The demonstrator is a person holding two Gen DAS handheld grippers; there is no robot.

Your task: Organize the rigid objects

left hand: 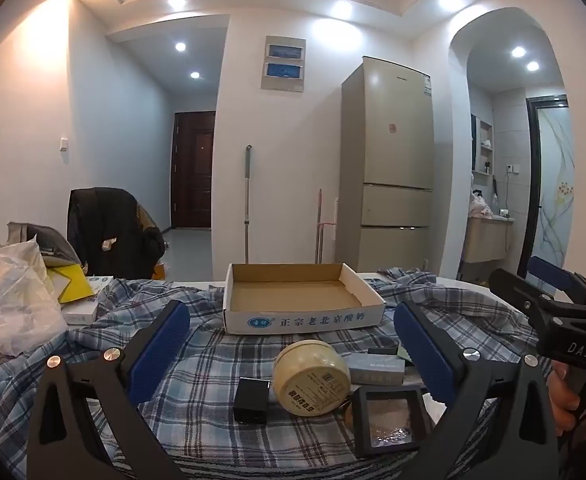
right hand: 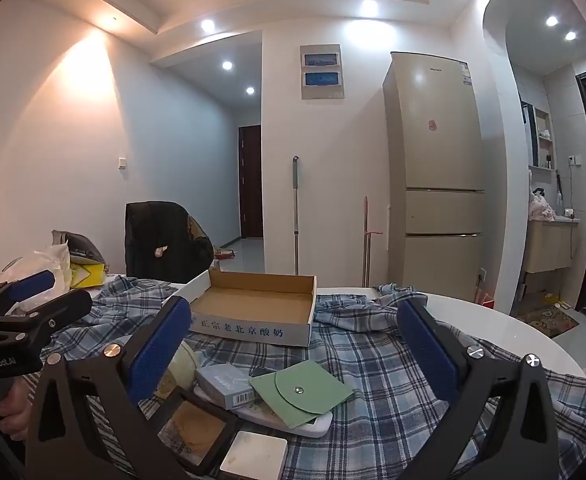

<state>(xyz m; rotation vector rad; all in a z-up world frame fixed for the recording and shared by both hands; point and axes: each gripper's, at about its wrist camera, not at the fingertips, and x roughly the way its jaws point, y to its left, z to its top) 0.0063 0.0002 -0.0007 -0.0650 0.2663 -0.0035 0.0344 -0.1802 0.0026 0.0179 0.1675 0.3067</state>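
Both of my tongs are standing spread as wide as they go, with nothing between the pads: the left gripper (left hand: 293, 350) is hovering over the near cluster, the right gripper (right hand: 295, 354) beside it, each pointing a little downward across the table.

Between the left pads I am looking at a round cream tin (left hand: 312, 376) lying tilted with its labelled face toward me, a small black box (left hand: 251, 399) just to its left, and a black square frame case (left hand: 391, 420) with a clear window to its right. Under the right tongs I am seeing a grey-blue carton (right hand: 224, 385) with a barcode, a green snap pouch (right hand: 301, 392) lying partly on a flat white slab (right hand: 313, 426), and a small white square box (right hand: 253, 458) at the near edge. All of it is resting on a blue plaid cloth (left hand: 197, 360), close together and partly overlapping.

Beyond the cluster, the open cardboard tray (left hand: 305, 314) with printed Chinese characters is sitting empty, so I judge nothing is sorted yet and the first pick is the step in hand.

To do it well, I am thinking of taking the loose outer pieces first, the black box or the tin, and closing across flat sides. The tin looks likely to roll, so I would centre the pads on it. I would also lift clear of the cloth's folds so they do not drag neighbours along.
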